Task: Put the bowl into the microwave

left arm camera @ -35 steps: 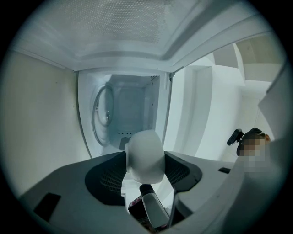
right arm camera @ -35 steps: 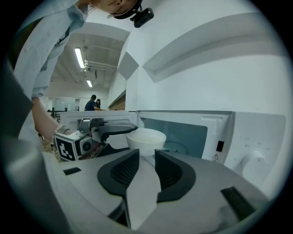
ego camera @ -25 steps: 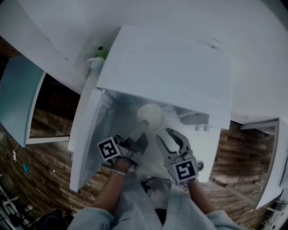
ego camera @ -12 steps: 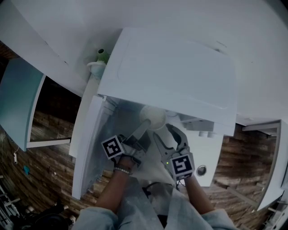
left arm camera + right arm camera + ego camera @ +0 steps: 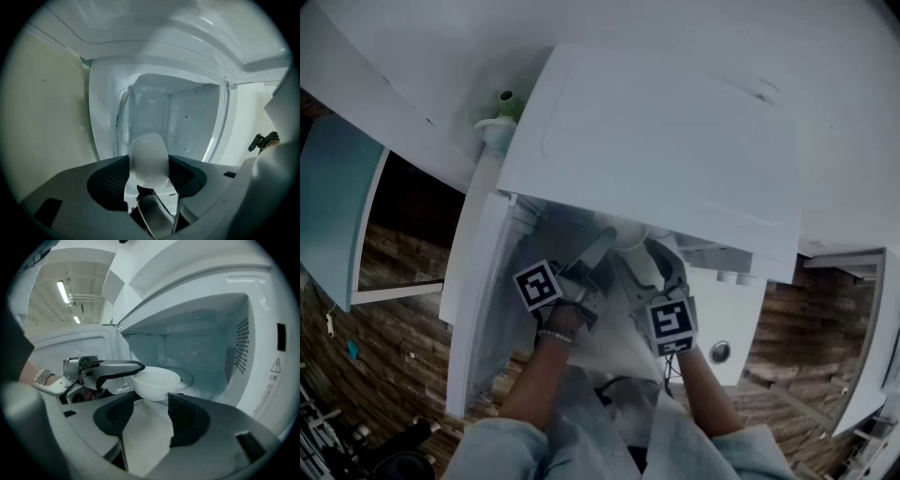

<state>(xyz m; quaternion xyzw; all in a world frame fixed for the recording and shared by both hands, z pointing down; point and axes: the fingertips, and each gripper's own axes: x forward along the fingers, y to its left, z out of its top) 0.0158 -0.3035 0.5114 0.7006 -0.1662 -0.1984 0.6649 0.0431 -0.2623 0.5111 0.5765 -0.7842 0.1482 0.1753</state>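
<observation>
The white bowl (image 5: 155, 380) hangs at the mouth of the open white microwave (image 5: 656, 141), above the edge of the glass turntable (image 5: 190, 377). My left gripper (image 5: 605, 248) is shut on its rim, and one grey finger (image 5: 112, 367) lies over the rim from the left. In the left gripper view the bowl (image 5: 149, 159) shows edge-on in my left gripper (image 5: 151, 190), with the cavity behind it. My right gripper (image 5: 150, 404) is opening its jaws just under and short of the bowl, the pads not pressing on it. In the head view the right gripper (image 5: 658, 267) sits beside the left, and the bowl (image 5: 623, 234) is mostly hidden under the microwave's top.
The microwave door (image 5: 478, 300) stands swung open at the left. A control knob (image 5: 719, 352) is on the panel at the right. A green-and-white object (image 5: 502, 117) stands behind the microwave's left corner. A teal cabinet door (image 5: 333, 206) hangs open at far left.
Both grippers have moved forward toward the microwave, and the bowl has gone further under its top edge. The right gripper has come up close beside the bowl.
</observation>
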